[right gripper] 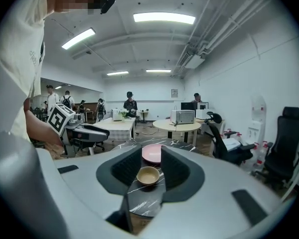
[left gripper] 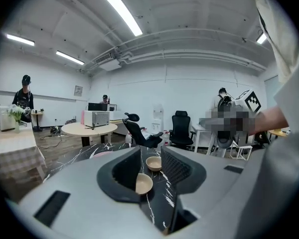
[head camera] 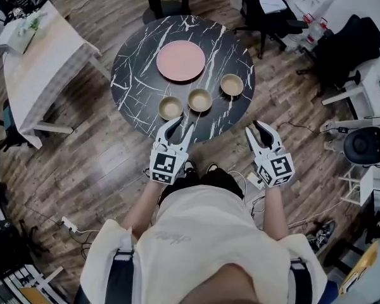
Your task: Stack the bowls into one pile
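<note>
A round black marble table (head camera: 139, 62), glossy and white-veined, stands on plank flooring. Three shallow tan bowls (head camera: 199, 99), smooth and round, sit upright with mouths up, in a row just ahead of both claws. A flat pink plate (head camera: 180, 60) lies beyond them. The left claw (head camera: 182, 123) and right claw (head camera: 253, 128) gape apart, empty.

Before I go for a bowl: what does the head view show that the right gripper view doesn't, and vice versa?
Head view only: all three tan round bowls in a row on the round black marble table, and where the left gripper and the right gripper sit at its near edge. Right gripper view only: its jaws apart, framing one of those bowls, untouched; ceiling strip lights; people at the back. Both: the flat round pink plate beyond the bowls, the marble tabletop, the left gripper's marker cube.
</note>
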`<control>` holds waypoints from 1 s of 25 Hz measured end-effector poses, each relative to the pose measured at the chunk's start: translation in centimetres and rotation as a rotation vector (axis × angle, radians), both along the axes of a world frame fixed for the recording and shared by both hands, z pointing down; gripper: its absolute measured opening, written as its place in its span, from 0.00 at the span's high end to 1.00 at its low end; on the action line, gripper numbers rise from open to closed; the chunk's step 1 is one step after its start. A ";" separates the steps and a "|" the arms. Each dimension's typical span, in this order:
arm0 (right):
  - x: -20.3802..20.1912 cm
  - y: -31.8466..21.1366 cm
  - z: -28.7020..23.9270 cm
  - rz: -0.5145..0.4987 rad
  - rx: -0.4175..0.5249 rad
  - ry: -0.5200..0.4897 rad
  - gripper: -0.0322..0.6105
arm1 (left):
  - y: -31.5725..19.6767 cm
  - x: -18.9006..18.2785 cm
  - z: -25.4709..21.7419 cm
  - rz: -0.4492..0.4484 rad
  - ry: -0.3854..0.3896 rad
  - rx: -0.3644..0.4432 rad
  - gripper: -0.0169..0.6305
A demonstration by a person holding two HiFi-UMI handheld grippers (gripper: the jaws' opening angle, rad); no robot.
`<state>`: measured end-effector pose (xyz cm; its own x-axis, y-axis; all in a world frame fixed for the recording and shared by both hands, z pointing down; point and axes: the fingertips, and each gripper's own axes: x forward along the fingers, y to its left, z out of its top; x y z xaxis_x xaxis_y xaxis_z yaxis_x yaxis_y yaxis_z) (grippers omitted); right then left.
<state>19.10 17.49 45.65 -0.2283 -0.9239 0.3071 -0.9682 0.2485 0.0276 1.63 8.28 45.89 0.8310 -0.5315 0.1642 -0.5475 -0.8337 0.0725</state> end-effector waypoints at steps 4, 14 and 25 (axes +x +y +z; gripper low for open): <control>1.1 -1.3 0.1 0.024 -0.002 -0.009 0.77 | -1.3 0.7 0.2 0.011 -0.019 -0.009 0.76; 7.3 -6.4 2.7 0.053 -0.039 -0.058 0.78 | -5.5 4.0 -1.4 -0.039 -0.052 0.005 0.76; 14.4 -15.6 8.0 -0.004 -0.123 -0.109 0.78 | -11.2 9.0 0.3 -0.116 -0.131 -0.036 0.76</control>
